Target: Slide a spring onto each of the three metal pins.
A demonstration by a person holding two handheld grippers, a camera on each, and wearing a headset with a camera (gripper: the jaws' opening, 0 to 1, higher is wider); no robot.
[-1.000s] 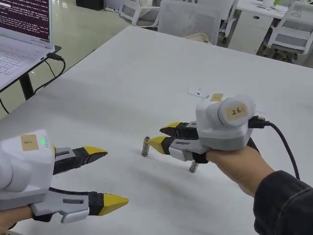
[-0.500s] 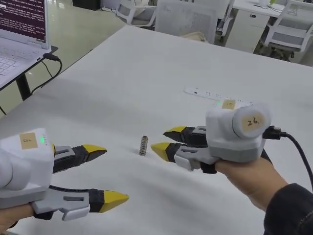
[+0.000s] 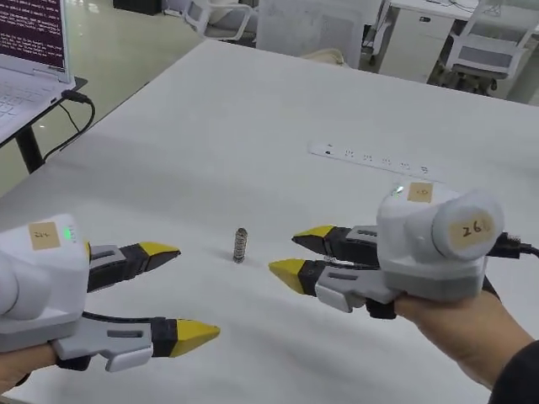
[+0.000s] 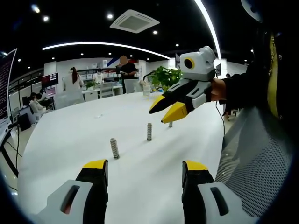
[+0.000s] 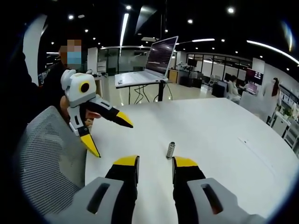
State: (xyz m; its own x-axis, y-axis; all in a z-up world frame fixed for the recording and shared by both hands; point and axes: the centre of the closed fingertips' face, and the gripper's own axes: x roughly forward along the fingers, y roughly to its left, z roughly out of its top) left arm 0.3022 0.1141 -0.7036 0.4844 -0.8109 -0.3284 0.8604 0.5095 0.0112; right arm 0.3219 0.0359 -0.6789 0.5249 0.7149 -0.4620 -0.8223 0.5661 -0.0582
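A small coil spring (image 3: pixel 240 245) stands upright on its pin on the white table (image 3: pixel 253 126), between my two grippers. My left gripper (image 3: pixel 178 292) is open and empty at the near left, jaws wide apart. To the right of the spring my right gripper (image 3: pixel 296 252) is open and empty, its yellow tips a short way from it. In the left gripper view my own gripper (image 4: pixel 145 165) faces three upright springs in a row (image 4: pixel 114 148), (image 4: pixel 149 132), (image 4: pixel 170 124). The right gripper (image 4: pixel 175 105) hovers above the farthest. The right gripper (image 5: pixel 155 161) points at one spring (image 5: pixel 170 150).
A white power strip (image 3: pixel 375 160) lies on the table beyond the right gripper. A laptop (image 3: pixel 29 42) sits on a side stand at the far left, with a cable hanging from it. Office chairs (image 3: pixel 488 50) stand past the far edge. A mesh chair back (image 5: pixel 46 154) is beside me.
My right gripper has drawn back to the right, away from the standing spring. A second spring seen under that hand a second ago is now hidden. The left gripper has barely moved.
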